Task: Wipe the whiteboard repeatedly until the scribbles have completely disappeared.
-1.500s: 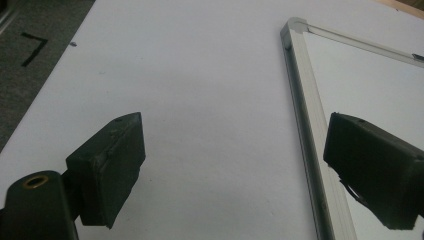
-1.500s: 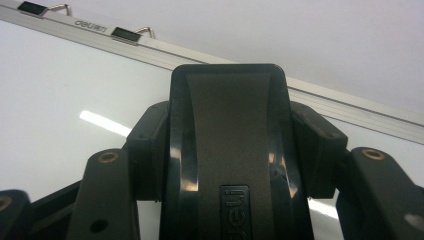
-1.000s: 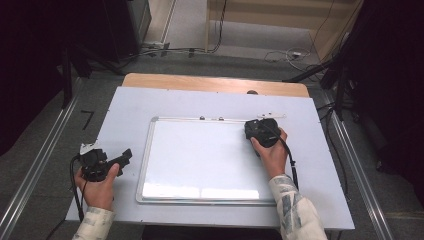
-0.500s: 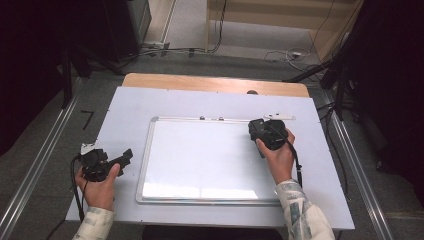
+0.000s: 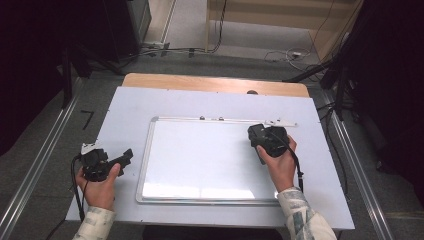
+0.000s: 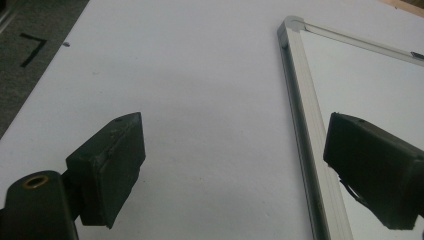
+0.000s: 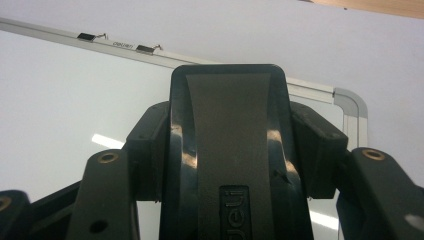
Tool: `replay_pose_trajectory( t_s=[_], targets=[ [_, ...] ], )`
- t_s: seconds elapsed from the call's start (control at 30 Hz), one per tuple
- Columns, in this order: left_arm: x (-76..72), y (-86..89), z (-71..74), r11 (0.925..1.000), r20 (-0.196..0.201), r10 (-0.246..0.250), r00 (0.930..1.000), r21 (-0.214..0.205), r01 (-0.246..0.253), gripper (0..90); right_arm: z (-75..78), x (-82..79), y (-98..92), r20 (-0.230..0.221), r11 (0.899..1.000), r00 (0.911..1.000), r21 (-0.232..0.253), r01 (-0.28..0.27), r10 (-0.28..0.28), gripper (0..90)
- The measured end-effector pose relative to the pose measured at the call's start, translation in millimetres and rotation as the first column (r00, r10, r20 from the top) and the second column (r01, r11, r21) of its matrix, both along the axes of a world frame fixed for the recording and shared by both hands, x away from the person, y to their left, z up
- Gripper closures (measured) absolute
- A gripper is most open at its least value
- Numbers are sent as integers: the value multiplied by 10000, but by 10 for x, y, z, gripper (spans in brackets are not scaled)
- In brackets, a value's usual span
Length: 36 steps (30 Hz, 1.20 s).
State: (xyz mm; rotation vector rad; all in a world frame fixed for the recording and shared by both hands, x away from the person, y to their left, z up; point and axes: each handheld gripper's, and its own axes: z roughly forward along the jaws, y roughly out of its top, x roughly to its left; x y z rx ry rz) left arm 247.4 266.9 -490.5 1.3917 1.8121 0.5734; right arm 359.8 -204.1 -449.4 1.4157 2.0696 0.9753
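wiping looks like the step in hand: right tool [image 5: 261,136] is clamped tight on a black plastic whiteboard eraser [image 7: 227,150], sitting at the upper right of the white metal-framed whiteboard [image 5: 200,160], center of the high view. in the right gripper view the eraser sits square between both jaws, with the board's rounded corner [image 7: 350,107] just right of it and two small clips [image 7: 92,36] on the top rail at upper left. left tool [image 5: 120,159] is at lower left of the high view, beside the board's left edge, jaws spread wide with nothing between them, over the pale grey tabletop [image 6: 190,75]. board surface looks clean, no marks readable.

to do it well, my take: keep the eraser face flat on the board, not tilted on an edge; stay inside the frame so it doesn't catch the rail or the clips; use even overlapping strokes. the free left tool could press the board's near left frame [image 6: 300,125] so it doesn't slide.
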Motion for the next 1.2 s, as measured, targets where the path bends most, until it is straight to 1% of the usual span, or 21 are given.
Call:
replay_pose_trajectory(
  t_s=[0.23,0.53,0.6,0.9,1.1,1.2],
  targets=[
    [7,-15,-2,10000,-4,-8,10000,24,8,105,-19,-126,-35,33,10000,10000,-59,-14,15,388],
    [9,-21,-5,10000,-23,-7,10000,0,7,105,-29,-235,-90,57,9998,10000,-195,21,-20,387],
    [10,-22,-4,10000,-13,-13,10000,7,13,105,-39,-263,-99,29,9998,9999,-172,119,-118,387],
    [16,-32,-6,10000,-46,-49,10000,45,50,105,-54,-361,-142,88,9995,9997,-220,245,-243,387],
    [16,-33,-4,10000,-23,-54,10000,34,54,105,-89,-431,-181,40,9992,9994,-195,350,-350,387],
    [15,-34,-2,10000,2,-30,10000,6,30,105,-103,-467,-204,14,9985,9987,-193,513,-512,387]
  ],
)
